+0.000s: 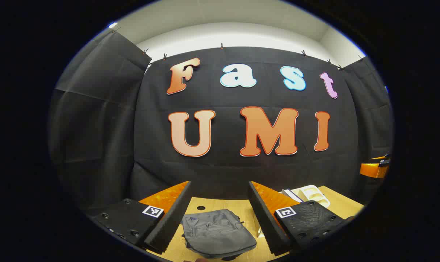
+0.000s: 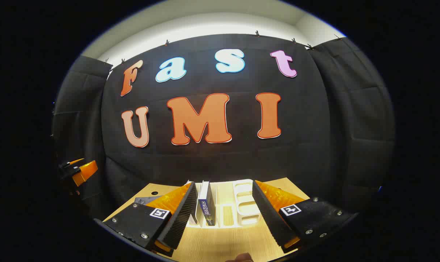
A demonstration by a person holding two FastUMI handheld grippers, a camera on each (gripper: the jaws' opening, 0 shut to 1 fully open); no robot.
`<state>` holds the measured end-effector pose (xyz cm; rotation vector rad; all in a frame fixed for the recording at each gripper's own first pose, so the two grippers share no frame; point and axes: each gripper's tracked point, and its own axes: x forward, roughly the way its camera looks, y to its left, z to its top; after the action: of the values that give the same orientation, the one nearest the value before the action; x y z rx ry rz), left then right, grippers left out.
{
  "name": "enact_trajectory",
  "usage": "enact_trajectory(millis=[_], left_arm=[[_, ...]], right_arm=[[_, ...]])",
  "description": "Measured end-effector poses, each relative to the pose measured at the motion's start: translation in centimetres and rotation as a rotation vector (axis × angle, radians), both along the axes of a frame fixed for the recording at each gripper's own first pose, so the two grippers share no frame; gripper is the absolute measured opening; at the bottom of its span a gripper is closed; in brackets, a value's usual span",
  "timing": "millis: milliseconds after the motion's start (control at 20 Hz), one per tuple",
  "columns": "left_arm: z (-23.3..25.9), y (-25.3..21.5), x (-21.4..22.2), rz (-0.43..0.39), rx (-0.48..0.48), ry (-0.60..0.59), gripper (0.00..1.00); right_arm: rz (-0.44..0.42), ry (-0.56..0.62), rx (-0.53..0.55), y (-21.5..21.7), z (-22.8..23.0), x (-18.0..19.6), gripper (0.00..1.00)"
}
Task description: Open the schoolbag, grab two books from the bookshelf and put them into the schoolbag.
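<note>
1. Grey fabric: the schoolbag (image 1: pixel 216 233) lies flat on the wooden table (image 1: pixel 212 204), and as far as I can tell it looks closed, so opening it is still to do.
2. The left gripper (image 1: pixel 220 214) hovers over the bag with its fingers apart, holding nothing.
3. The right gripper (image 2: pixel 223 214) is also spread wide and empty, facing the white bookshelf (image 2: pixel 242 203).
4. A dark-spined book (image 2: pixel 207 205) stands in the rack; no book is taken yet, so all steps appear to remain.
</note>
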<state>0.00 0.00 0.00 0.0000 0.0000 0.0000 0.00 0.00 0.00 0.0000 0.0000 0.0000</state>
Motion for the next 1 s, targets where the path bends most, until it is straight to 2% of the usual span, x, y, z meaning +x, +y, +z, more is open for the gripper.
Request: enact_trajectory(millis=[1000], left_arm=[[-0.9,1.0,-0.2,0.020,0.021,0.023,0.96]], right_arm=[[0.006,0.025,-0.014,0.0,-1.3,0.1,0.95]])
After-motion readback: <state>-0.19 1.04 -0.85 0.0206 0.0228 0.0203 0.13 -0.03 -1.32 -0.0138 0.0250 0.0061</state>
